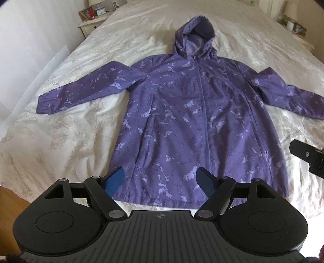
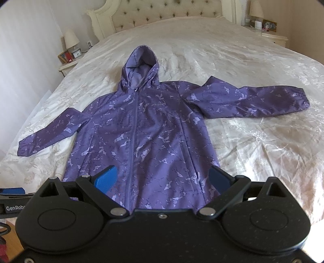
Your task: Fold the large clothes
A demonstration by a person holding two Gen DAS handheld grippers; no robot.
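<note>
A purple hooded jacket (image 1: 192,121) with a pale pattern lies flat and zipped on the bed, hood at the far end, both sleeves spread out to the sides. My left gripper (image 1: 160,180) hangs open above the jacket's hem, blue pads apart, nothing between them. In the right wrist view the same jacket (image 2: 145,137) fills the middle, and my right gripper (image 2: 163,180) is open over the hem, holding nothing. The right gripper's black body (image 1: 307,157) shows at the right edge of the left wrist view. Part of the left gripper (image 2: 12,200) shows at the lower left of the right wrist view.
The cream quilted bedspread (image 1: 70,125) covers the whole bed, with a tufted headboard (image 2: 162,12) at the far end. Nightstands with lamps and small items stand at both far corners (image 2: 68,62) (image 2: 271,34). Wooden floor (image 1: 12,204) shows at the bed's near left.
</note>
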